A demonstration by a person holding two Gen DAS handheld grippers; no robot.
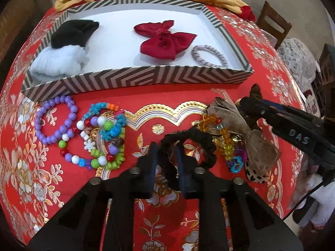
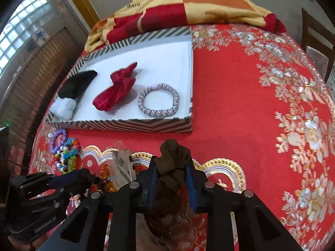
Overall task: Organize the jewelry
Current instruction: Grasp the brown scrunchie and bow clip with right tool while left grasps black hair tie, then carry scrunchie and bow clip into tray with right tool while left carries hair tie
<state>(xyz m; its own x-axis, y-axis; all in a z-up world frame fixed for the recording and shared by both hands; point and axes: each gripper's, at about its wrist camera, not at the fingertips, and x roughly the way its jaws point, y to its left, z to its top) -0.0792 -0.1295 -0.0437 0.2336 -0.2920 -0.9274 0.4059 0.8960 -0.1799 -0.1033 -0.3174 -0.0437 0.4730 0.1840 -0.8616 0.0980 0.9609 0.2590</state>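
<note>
My left gripper is shut on a black scrunchie that lies on the red cloth. My right gripper is shut on a dark brown scrunchie, whose bunched top sticks up past the fingertips. In the left wrist view the right gripper comes in from the right, over a sheer brown bow and amber beads. The striped tray beyond holds a black and a white fluffy scrunchie, a red bow and a braided lilac hair tie.
A purple bead bracelet and a heap of multicoloured bead bracelets lie left of the left gripper. A folded red and yellow blanket sits behind the tray. A wooden chair stands at the far right.
</note>
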